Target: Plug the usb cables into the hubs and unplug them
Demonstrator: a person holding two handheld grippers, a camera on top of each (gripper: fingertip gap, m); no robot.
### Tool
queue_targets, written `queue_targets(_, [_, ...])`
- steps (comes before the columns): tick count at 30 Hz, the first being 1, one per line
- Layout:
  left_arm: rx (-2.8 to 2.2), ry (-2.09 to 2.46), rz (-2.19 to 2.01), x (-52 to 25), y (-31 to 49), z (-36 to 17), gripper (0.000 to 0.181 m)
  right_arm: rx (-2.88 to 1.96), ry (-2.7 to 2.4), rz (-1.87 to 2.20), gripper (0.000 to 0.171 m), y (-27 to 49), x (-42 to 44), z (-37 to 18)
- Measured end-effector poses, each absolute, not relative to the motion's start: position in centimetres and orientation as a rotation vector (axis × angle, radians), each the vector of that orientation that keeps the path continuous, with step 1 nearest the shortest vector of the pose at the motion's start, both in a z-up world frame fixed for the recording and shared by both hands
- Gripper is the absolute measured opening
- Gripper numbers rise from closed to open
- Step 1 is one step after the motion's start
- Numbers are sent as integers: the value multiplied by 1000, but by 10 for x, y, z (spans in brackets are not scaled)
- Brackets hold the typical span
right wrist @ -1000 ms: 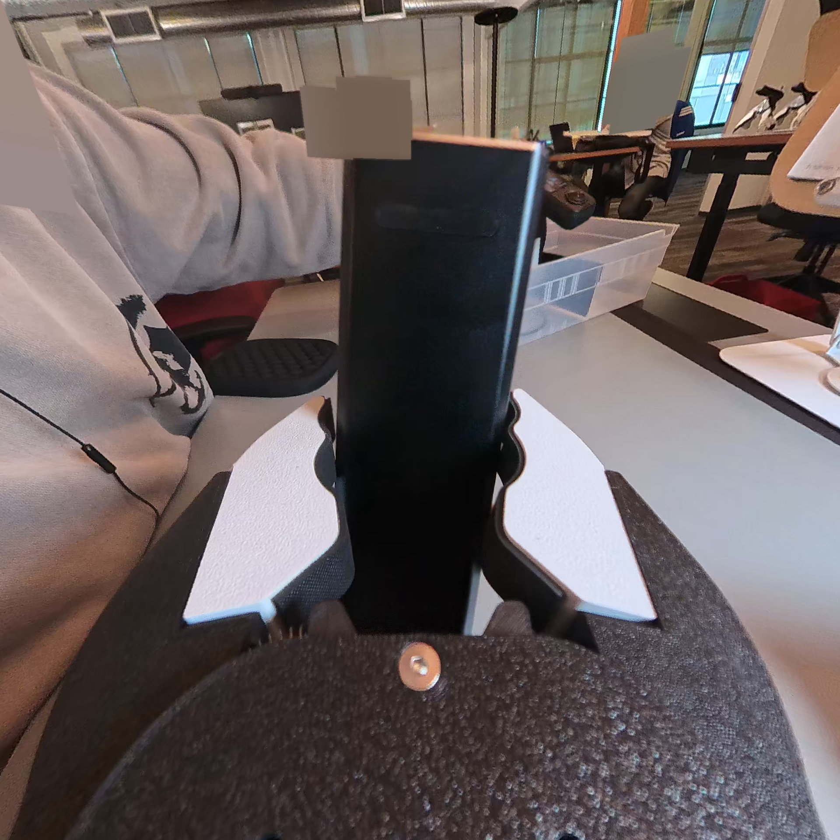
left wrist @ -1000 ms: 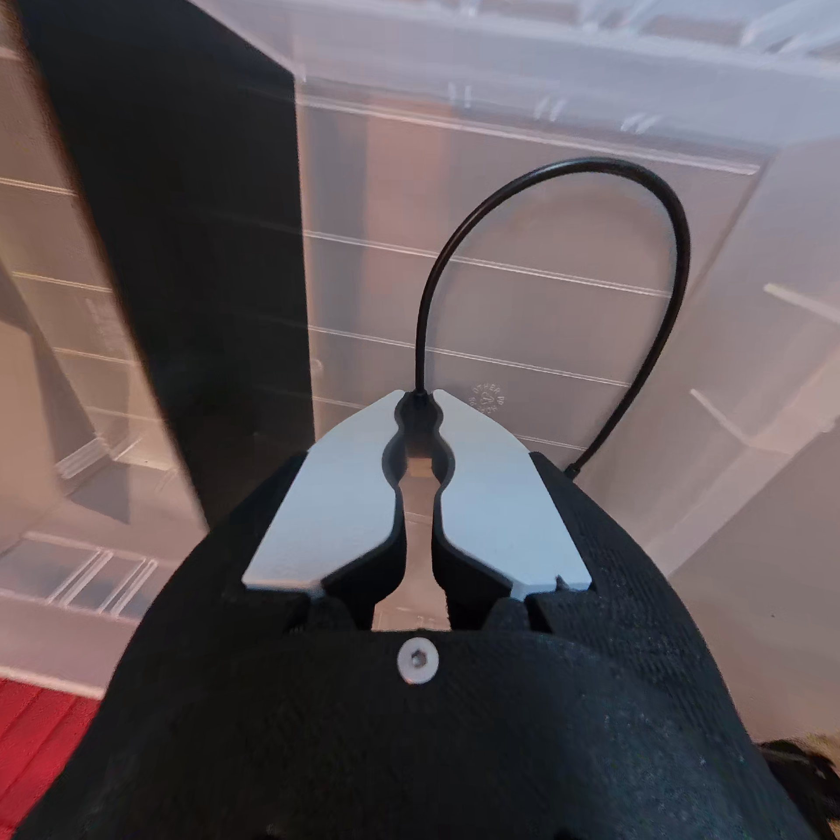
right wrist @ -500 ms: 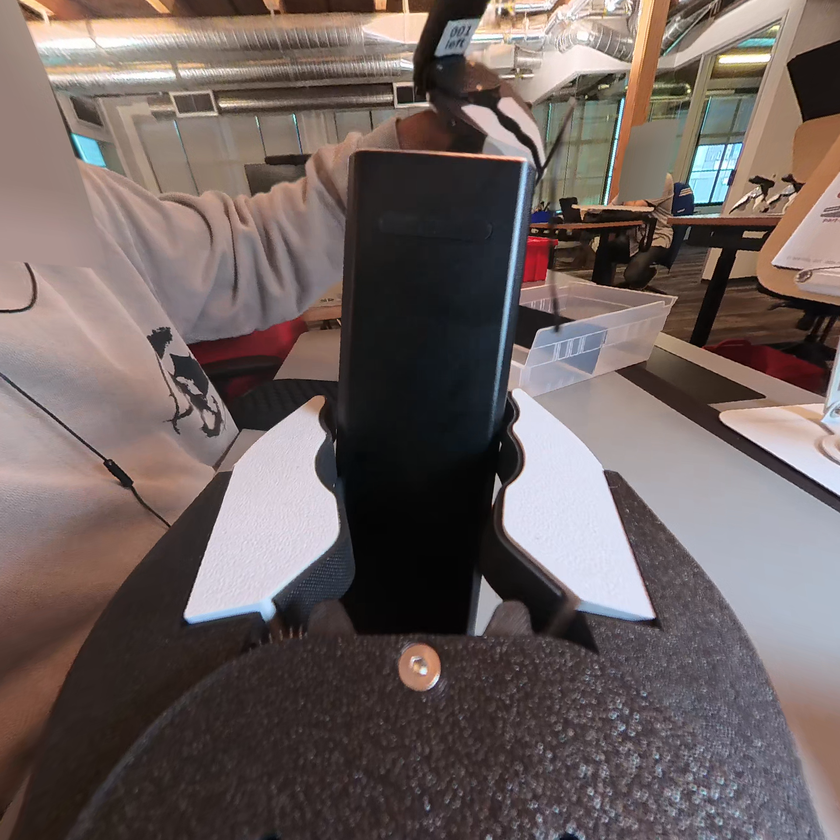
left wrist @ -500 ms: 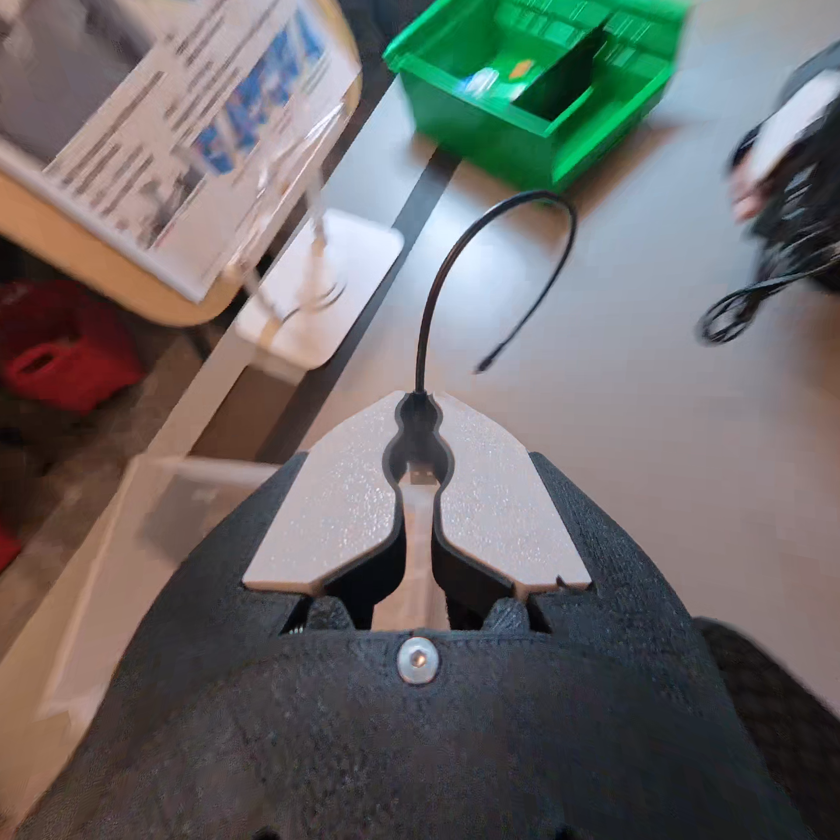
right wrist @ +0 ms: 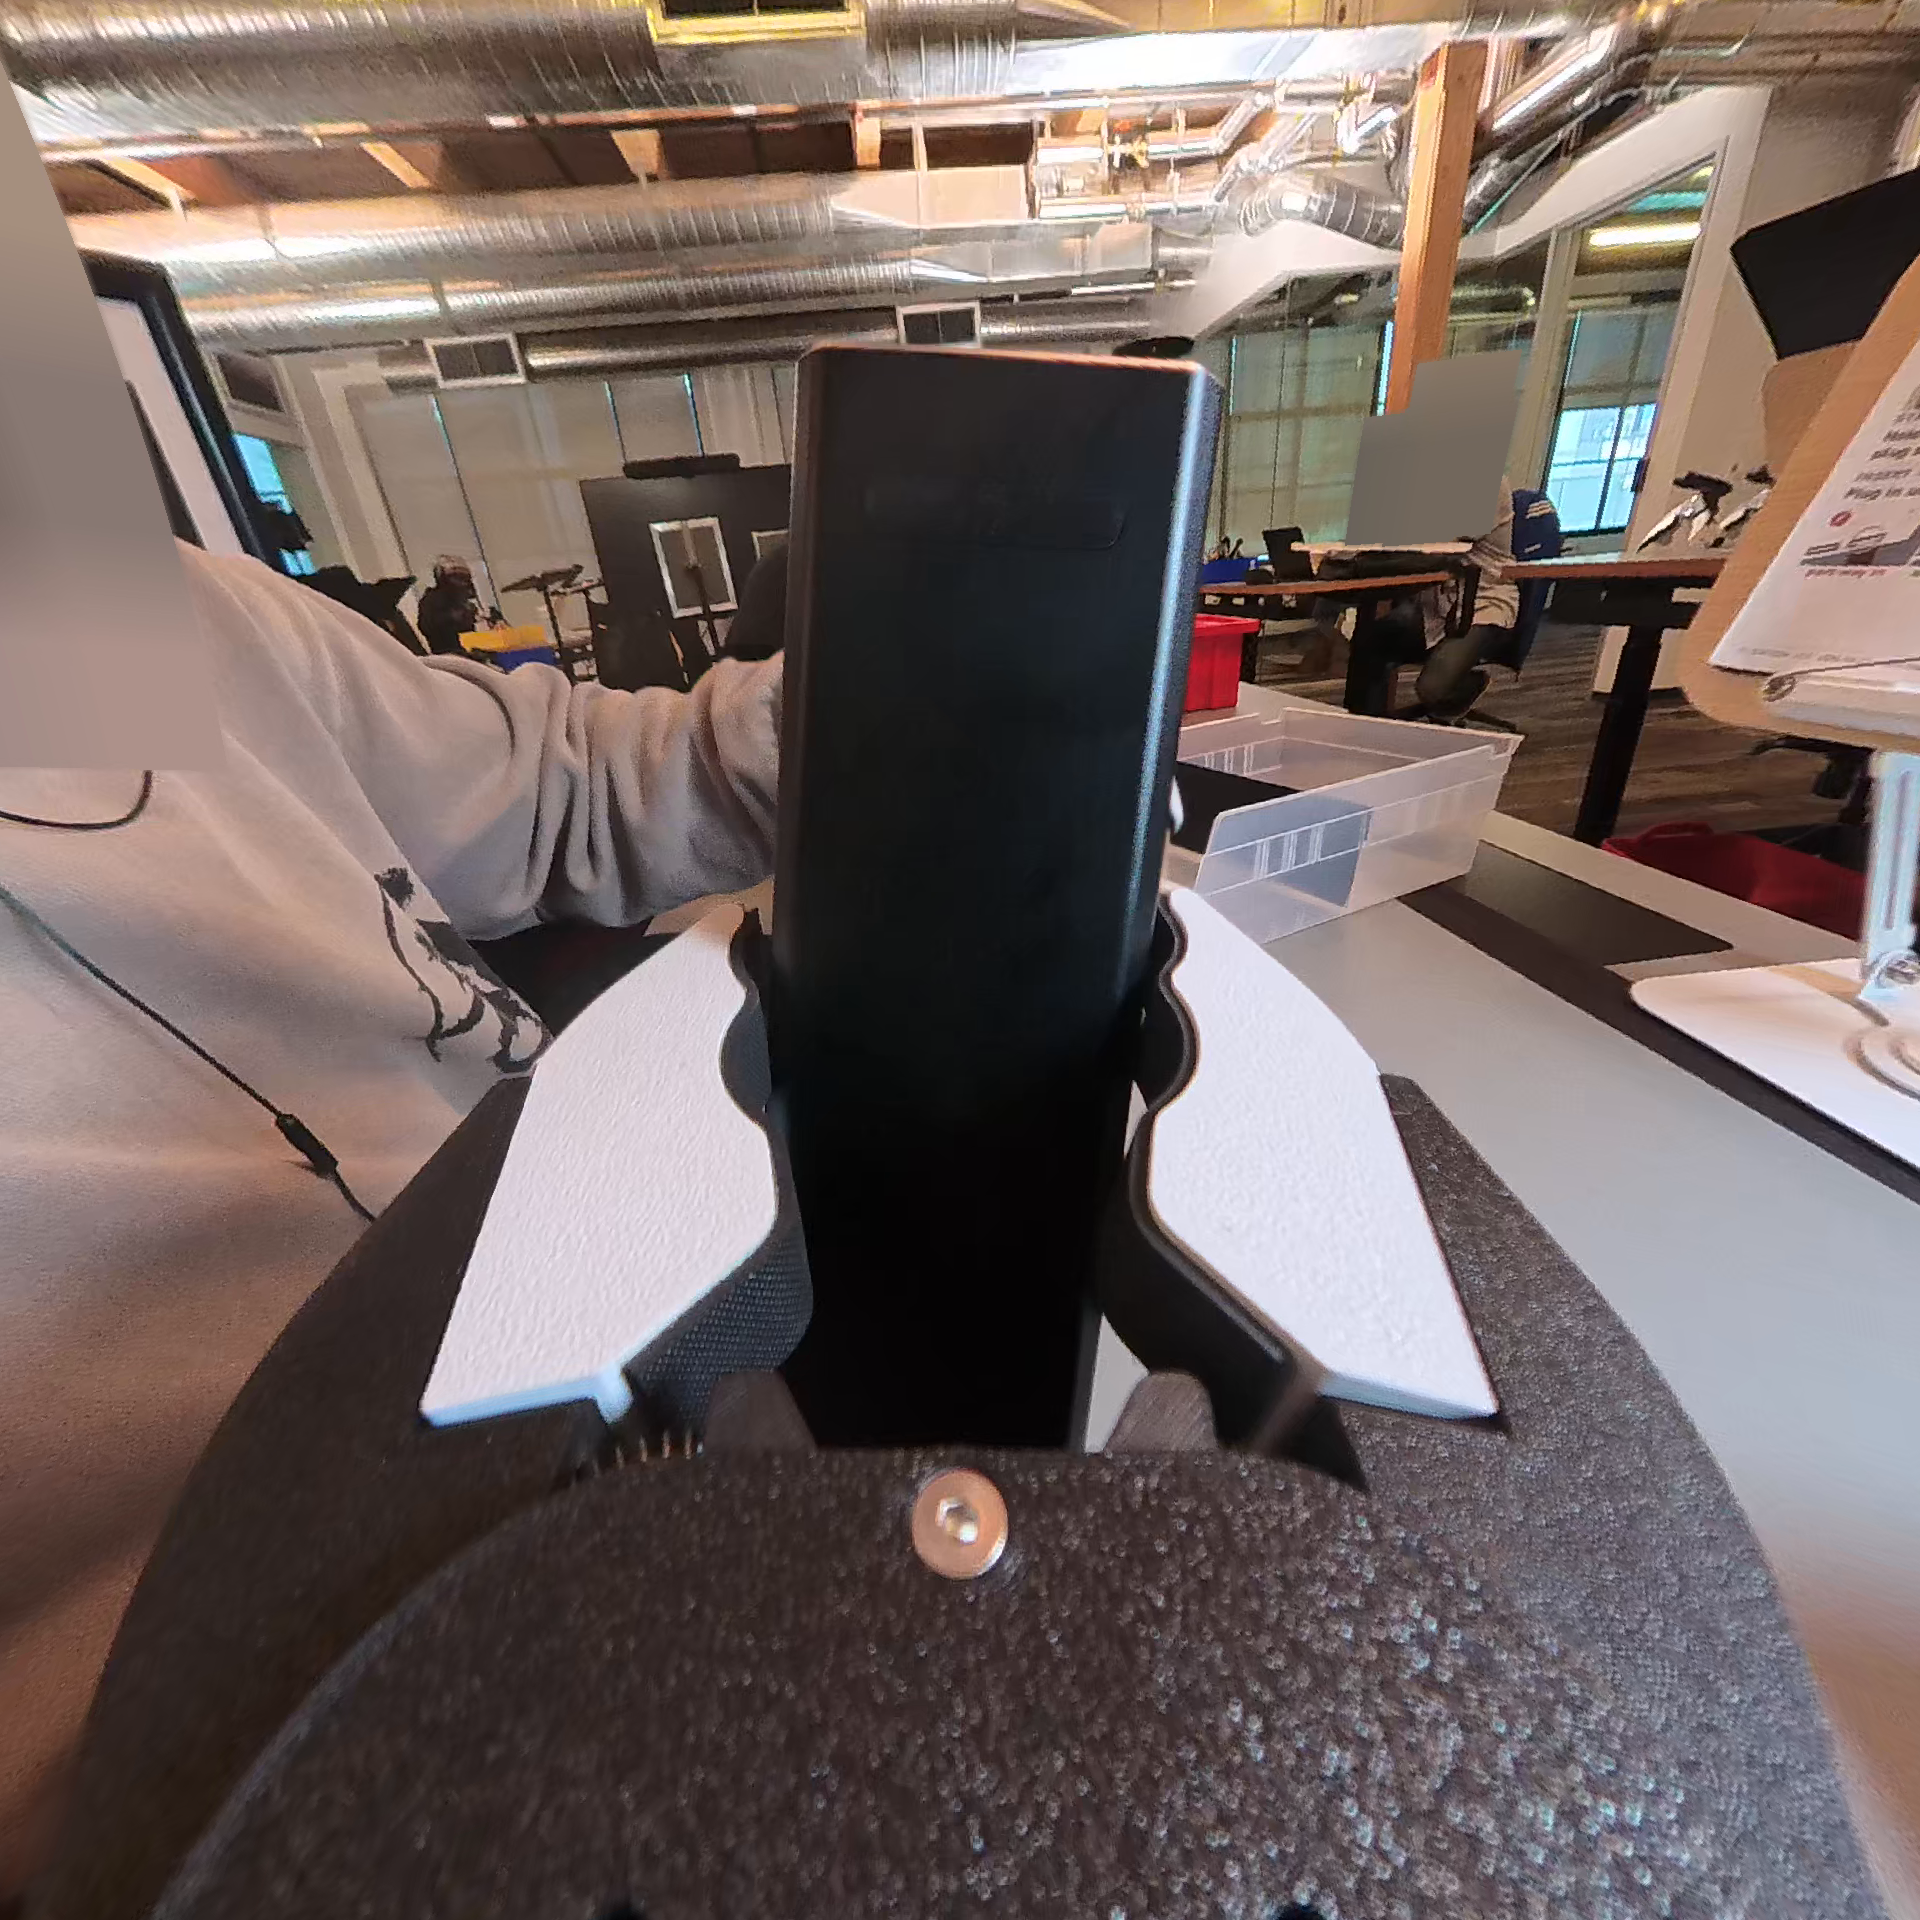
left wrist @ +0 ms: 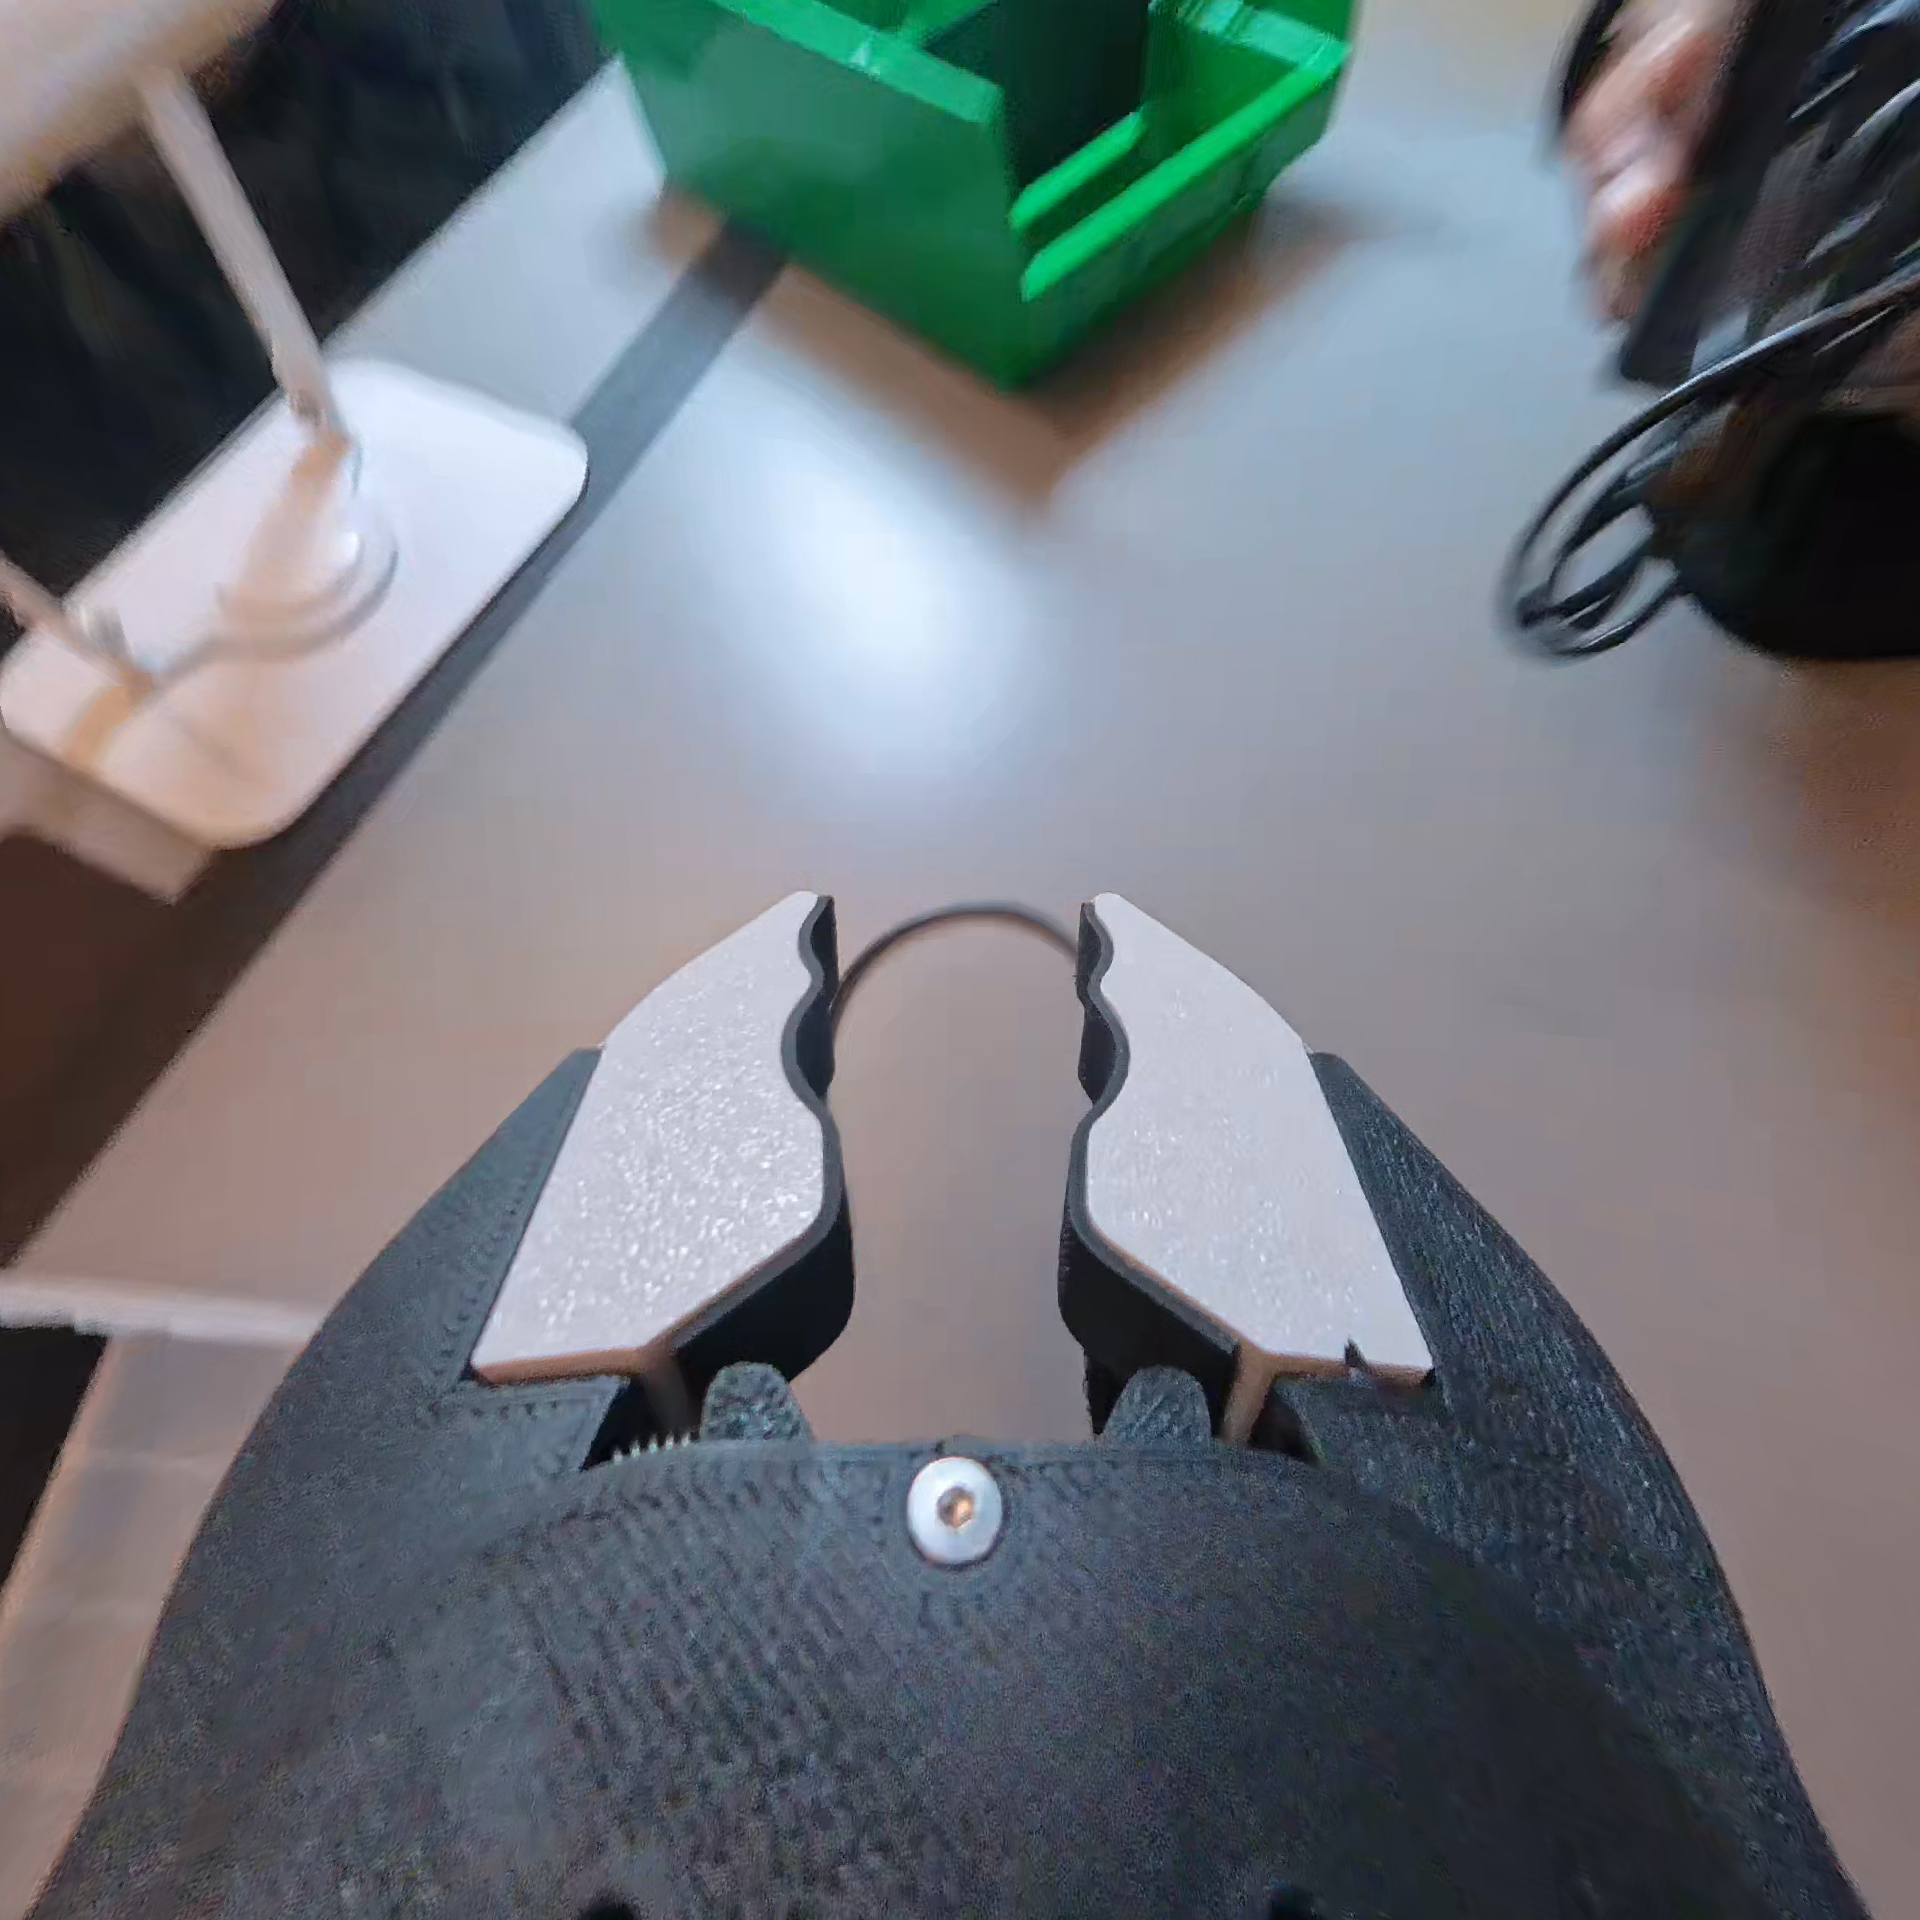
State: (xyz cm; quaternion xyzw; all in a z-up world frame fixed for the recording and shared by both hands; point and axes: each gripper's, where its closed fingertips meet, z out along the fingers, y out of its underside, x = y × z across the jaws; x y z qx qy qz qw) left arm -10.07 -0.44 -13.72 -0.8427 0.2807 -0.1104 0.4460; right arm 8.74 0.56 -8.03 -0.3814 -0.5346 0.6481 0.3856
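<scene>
Our left gripper (left wrist: 956,925) gapes wide at lower centre, a cable (left wrist: 951,920) looping just beyond its tips. Our right gripper (right wrist: 961,935) clamps the hub (right wrist: 977,831) upright at centre frame.

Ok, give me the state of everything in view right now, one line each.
Left gripper: jaws open, holding nothing.
Black cable: loose, arching just beyond the left jaws; ends hidden.
Right gripper: jaws shut on the hub.
Hub: upright in the right jaws, no cable visibly plugged in.
Green bin: open-topped, on the table.
Clear bin: open-topped, on the table.
</scene>
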Motion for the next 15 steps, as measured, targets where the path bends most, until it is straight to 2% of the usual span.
queue_targets(1, [-2016, 748, -294, -85, -6, -122, 46, -976, -1374, 1652, 69, 3, 86, -83])
queue_targets(6, [-1681, 960, -546, 9, -22, -67, 53, -986, -1440, 1689, 69, -16, 71, -94])
queue_targets(9, [-1615, 1033, -670, 55, -26, -62, 58, -1002, -1482, 1643, 68, -26, 58, -103])
queue_targets(11, [-1626, 1087, -604, 71, -18, -70, 65, -1023, -1504, 1546, 69, -26, 50, -111])
queue_targets(13, [-1630, 1116, -552, 75, -9, -73, 54, -1058, -1538, 1417, 69, -23, 44, -121])
queue_targets(15, [-1661, 1144, -577, 80, -7, -78, 51, -1093, -1567, 1326, 68, -19, 40, -130])
